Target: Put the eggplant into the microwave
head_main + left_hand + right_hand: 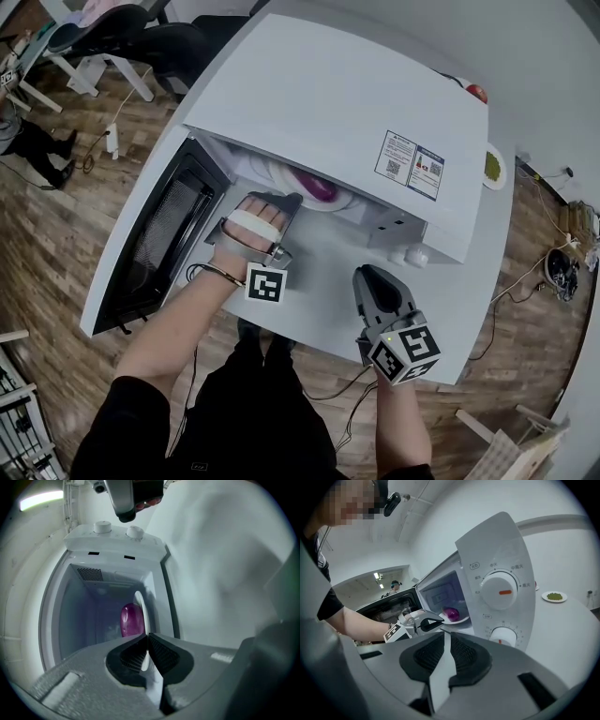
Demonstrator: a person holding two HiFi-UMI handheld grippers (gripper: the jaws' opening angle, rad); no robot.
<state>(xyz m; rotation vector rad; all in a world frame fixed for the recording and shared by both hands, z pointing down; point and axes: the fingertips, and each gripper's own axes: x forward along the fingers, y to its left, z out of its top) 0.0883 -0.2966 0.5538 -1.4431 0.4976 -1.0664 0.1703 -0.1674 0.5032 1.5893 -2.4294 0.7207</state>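
The purple eggplant (319, 187) (131, 619) (451, 613) lies on a white plate (349, 201) (140, 603) (461, 619) inside the open white microwave (328, 103) (497, 559). My left gripper (283, 201) (146, 635) (439, 623) reaches into the oven's mouth, its jaws closed on the plate's near rim. The right gripper (367, 274) (445, 633) rests over the white table in front of the control panel. It is shut, with nothing in it.
The microwave door (159, 244) hangs open to the left, beside my left arm. Two dials (500, 591) face the right gripper. A small plate of green stuff (492, 167) (554, 596) sits on the table (319, 309) behind the oven. Cables lie on the wooden floor.
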